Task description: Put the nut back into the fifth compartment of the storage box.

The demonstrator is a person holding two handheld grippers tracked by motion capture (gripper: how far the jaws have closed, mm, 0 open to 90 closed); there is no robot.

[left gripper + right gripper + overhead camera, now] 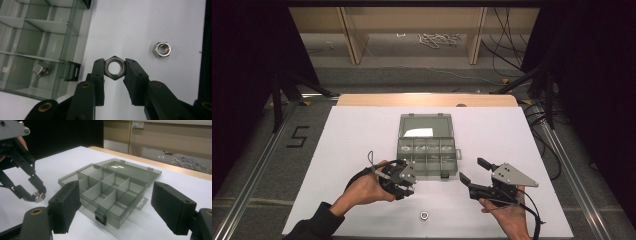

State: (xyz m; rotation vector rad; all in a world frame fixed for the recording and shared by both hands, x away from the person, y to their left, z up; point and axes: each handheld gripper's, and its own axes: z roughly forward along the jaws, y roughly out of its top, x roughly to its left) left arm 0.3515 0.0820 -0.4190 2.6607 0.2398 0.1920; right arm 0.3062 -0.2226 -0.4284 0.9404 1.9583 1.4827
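Observation:
My left gripper [114,68] is shut on a silver hex nut [114,68], held flat between its two jaws just above the white table. In the high view this left gripper [402,184] hovers at the near left corner of a clear compartment box [427,150] whose lid [424,125] lies open at the back. A second nut [41,69] rests in one compartment. A loose nut [424,216] lies on the table near the front edge. My right gripper [473,170] stands open to the right of the box, with nothing between its jaws.
A white sheet [362,130] covers the table, with a wooden strip [427,100] at its far edge. The box's black latch [100,217] faces the near side. Metal rails and cables run along the floor on both sides.

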